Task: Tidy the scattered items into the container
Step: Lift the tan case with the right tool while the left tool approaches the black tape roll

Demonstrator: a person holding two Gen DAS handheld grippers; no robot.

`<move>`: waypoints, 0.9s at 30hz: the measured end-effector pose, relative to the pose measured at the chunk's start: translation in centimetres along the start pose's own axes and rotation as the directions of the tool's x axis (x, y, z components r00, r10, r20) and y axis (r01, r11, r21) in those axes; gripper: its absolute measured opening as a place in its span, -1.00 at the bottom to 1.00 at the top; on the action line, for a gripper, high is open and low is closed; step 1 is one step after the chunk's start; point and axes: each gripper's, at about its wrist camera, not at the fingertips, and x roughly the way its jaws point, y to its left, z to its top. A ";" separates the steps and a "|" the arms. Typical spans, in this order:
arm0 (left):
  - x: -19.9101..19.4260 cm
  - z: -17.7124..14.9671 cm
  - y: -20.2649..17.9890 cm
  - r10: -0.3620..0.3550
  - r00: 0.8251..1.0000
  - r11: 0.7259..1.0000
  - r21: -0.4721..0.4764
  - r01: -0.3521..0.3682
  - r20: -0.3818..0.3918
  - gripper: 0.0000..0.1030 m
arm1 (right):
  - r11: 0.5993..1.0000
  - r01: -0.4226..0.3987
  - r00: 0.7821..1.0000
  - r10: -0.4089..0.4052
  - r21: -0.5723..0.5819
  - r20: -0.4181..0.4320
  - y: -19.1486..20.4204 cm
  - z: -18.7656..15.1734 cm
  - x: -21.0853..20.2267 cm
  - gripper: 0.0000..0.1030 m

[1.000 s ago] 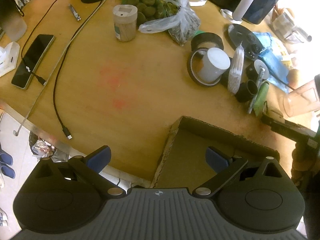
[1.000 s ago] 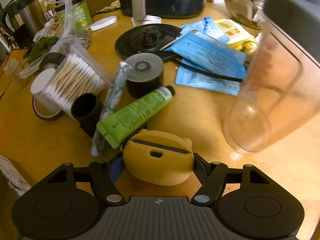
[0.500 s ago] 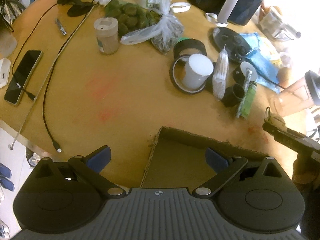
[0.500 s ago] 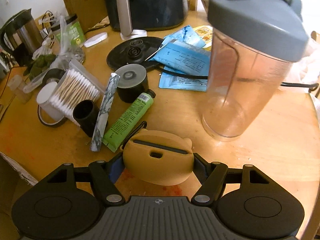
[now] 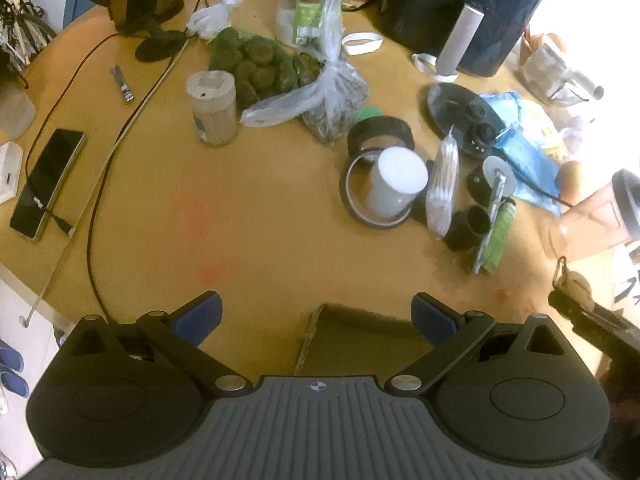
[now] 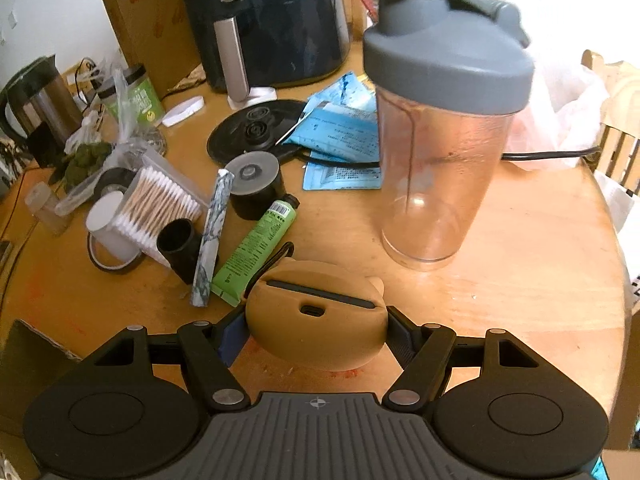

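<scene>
My right gripper (image 6: 316,332) is shut on a tan bear-shaped case (image 6: 316,320) with a black loop, held above the table. It also shows at the right edge of the left wrist view (image 5: 576,284). My left gripper (image 5: 318,314) is open and empty above the cardboard box (image 5: 360,336), whose corner shows at the left edge of the right wrist view (image 6: 28,356). Scattered items lie beyond: a green tube (image 6: 256,244), a marbled stick (image 6: 212,236), a black cap (image 6: 178,240), a cotton swab pack (image 6: 160,204), a white cup (image 5: 396,188) inside a tape ring.
A clear shaker bottle (image 6: 444,152) with a grey lid stands right of the case. Blue packets (image 6: 344,140), a black disc (image 6: 256,132) and an air fryer (image 6: 264,20) sit behind. A phone (image 5: 48,188), cables, a wooden jar (image 5: 212,108) and bagged food (image 5: 280,76) lie left.
Both grippers have risen and drawn back, so more of the table shows. The right gripper still holds the tan case. The box has slid lower in the left wrist view.
</scene>
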 end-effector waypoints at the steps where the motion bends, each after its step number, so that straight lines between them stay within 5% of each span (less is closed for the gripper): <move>1: 0.1 0.2 -0.1 -0.006 1.000 1.000 0.015 0.006 0.001 1.00 | 1.000 0.002 1.000 -0.002 0.006 0.005 0.0 0.0 -0.3 0.42; 17: 1.8 5.2 2.1 0.060 0.992 0.998 0.016 -0.062 0.113 0.99 | 0.994 0.051 0.997 -0.056 0.097 0.052 0.5 -0.7 -3.6 0.42; 27: 4.6 7.2 4.4 0.081 0.994 0.996 0.028 -0.083 0.075 0.99 | 0.987 0.098 0.993 -0.105 0.124 0.049 1.1 -0.9 -5.6 0.42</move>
